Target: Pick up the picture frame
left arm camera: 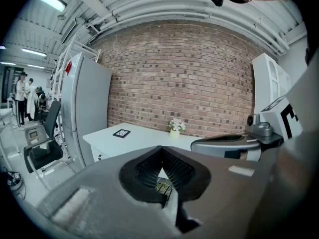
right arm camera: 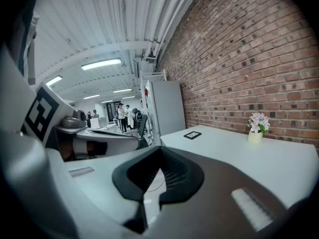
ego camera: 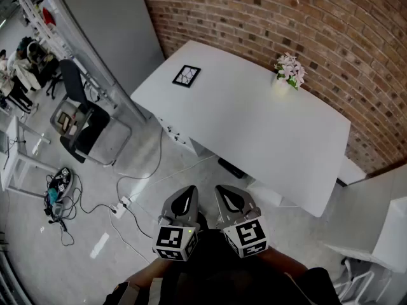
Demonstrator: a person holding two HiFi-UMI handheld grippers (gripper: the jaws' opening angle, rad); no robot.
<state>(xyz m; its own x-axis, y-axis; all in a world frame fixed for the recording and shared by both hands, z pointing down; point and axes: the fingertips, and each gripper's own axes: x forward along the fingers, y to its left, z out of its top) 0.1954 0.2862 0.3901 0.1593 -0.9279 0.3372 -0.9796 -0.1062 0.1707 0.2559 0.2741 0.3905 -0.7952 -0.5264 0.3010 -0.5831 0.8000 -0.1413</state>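
**Frame on the table, both claws shut and empty**

- Picture frame (ego camera: 186,75): dark border, lies flat on the white table (ego camera: 254,132), near the far left corner as the person sees it. Nothing is touching it.
- Only other thing on the table is a small pot of pink flowers (ego camera: 289,72). It stands at the far edge by the brick wall (ego camera: 292,18), well apart from the frame.
- Left claw (ego camera: 184,202): jaws pressed together, pads meeting, nothing pinched between them. It is held on the near side of the table over the floor and tips slightly down.
- Right claw (ego camera: 231,202): same, jaws pressed together and empty. It sits just beside the left one and also tips slightly down.
- Both claws are well apart from the frame. Neither touches the table.
- Each claw's own camera shows the frame small in the distance, past the closed tips.
- Left of the table: a tall grey cabinet (ego camera: 108,30), with a black office chair (ego camera: 86,122) beside it.
- On the floor by the chair: a tangle of cables (ego camera: 60,192) and a power strip.
- Far left corner of the room: a few people (ego camera: 16,68) stand there, too small to make out more.
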